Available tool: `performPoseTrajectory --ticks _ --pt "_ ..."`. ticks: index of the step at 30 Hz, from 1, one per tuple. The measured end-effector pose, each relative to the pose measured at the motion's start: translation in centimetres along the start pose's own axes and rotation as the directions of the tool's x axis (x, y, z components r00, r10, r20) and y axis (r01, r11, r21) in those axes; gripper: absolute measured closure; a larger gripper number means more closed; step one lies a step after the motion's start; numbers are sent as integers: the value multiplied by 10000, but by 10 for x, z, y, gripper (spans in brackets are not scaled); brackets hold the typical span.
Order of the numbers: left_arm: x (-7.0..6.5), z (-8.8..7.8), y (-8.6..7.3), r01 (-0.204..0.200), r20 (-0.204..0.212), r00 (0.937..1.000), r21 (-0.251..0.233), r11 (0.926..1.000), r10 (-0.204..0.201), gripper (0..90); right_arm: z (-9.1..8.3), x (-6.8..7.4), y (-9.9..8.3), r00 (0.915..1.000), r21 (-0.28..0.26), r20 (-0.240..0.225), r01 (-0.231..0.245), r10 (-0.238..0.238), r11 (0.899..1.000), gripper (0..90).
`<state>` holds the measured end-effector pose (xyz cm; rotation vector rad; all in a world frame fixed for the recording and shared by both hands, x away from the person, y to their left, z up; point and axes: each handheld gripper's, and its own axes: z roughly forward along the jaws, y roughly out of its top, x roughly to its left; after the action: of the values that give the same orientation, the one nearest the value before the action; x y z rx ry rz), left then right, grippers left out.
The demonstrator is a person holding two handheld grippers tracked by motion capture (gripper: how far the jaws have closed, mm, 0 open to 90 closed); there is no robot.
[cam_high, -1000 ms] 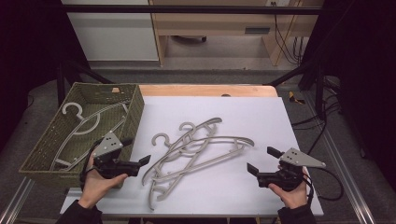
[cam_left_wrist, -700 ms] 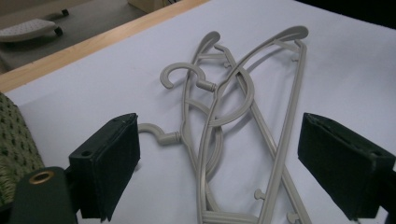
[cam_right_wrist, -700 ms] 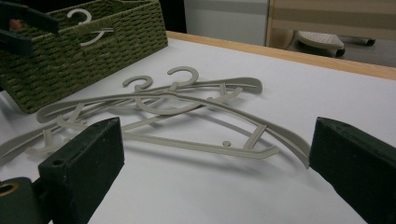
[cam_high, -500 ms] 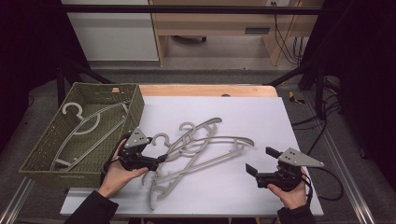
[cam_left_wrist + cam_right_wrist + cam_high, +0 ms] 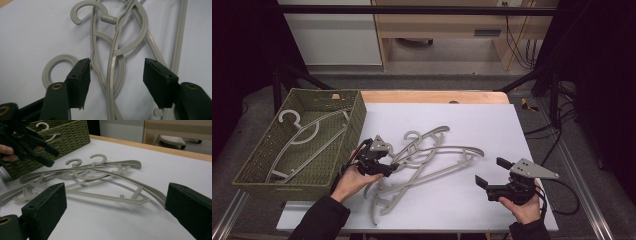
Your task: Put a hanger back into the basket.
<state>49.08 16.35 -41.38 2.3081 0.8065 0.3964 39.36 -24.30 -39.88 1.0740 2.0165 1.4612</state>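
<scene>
The left gripper (image 5: 384, 167) straddles the necks of the tangled grey hangers (image 5: 427, 160) on the desk (image 5: 512, 125), their stems running lengthwise between its half-open fingers (image 5: 80, 77), which have just been closing without pressing yet. A second ago it hovered beside the basket (image 5: 319, 177). The right gripper (image 5: 489, 172) waits wide open, empty.
</scene>
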Motion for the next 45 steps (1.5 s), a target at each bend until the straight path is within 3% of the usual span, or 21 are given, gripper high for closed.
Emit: performPoseTrajectory --ticks 8,24,31,34,35,44,45 --pt "8 20 1 150 -78 9999 572 9983 -145 551 0 1 0 10000 -31 -25 2 -2 10000 40" --pt "1 50 4 -547 10 9985 1444 9880 552 735 2 1 0 9999 98 -110 101 -100 9999 40" --pt "2 53 4 -736 -98 9970 1767 9815 766 787 2 1 0 9999 85 -91 69 -68 9999 40" --pt "1 53 4 -738 -136 9969 1721 9823 773 796 2 1 0 9999 86 -100 80 -79 9999 40" --pt "2 52 4 -896 -119 9956 1828 9791 934 800 2 1 0 9999 92 -108 66 -65 9999 40" --pt "-2 43 5 -884 -37 9959 1542 9841 901 814 0 1 0 9999 79 -101 58 -57 10000 40" --pt "-2 41 5 -1013 -29 9947 1595 9820 1031 814 0 0 0 9999 77 -126 86 -85 9999 40"
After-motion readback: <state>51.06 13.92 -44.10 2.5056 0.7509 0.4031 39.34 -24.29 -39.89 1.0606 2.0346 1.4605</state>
